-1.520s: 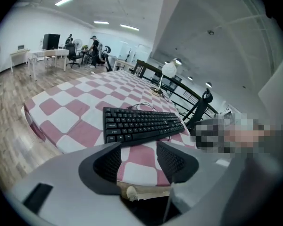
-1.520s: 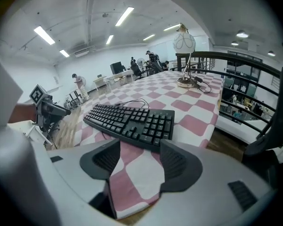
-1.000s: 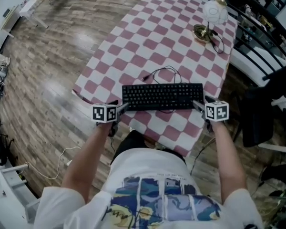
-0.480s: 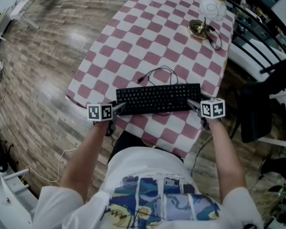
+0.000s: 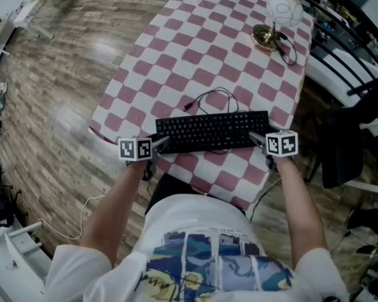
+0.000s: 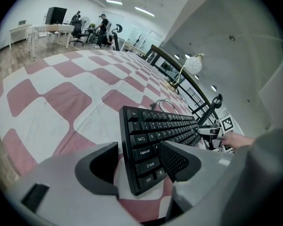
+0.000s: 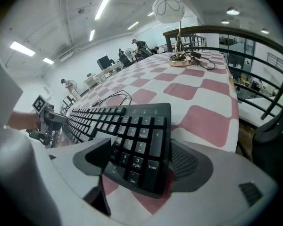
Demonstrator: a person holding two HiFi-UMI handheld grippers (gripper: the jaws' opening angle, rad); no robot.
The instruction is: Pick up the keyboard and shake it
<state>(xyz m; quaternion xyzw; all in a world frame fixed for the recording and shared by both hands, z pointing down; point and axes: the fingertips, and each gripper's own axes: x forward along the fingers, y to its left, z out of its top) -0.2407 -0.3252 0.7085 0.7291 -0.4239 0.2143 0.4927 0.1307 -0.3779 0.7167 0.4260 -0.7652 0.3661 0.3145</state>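
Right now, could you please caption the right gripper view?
Right gripper, fingers opening around the keyboard, which lies on a checkered tablecloth.

Both bare forearms reach forward, the left forearm (image 5: pixel 110 212) and right forearm (image 5: pixel 296 200) roughly parallel. The left hand-held gripper (image 5: pixel 159 143) points inward, its jaws apart around one end of the long black plastic keyboard (image 5: pixel 211 131). The right hand-held gripper (image 5: pixel 258 138) faces it, its jaws opening with the other end between them.

keyboard (image 5: pixel 212 131) on table (image 5: pixel 176 49), near front edge | lamp (image 5: pixel 282 12) behind, right corner
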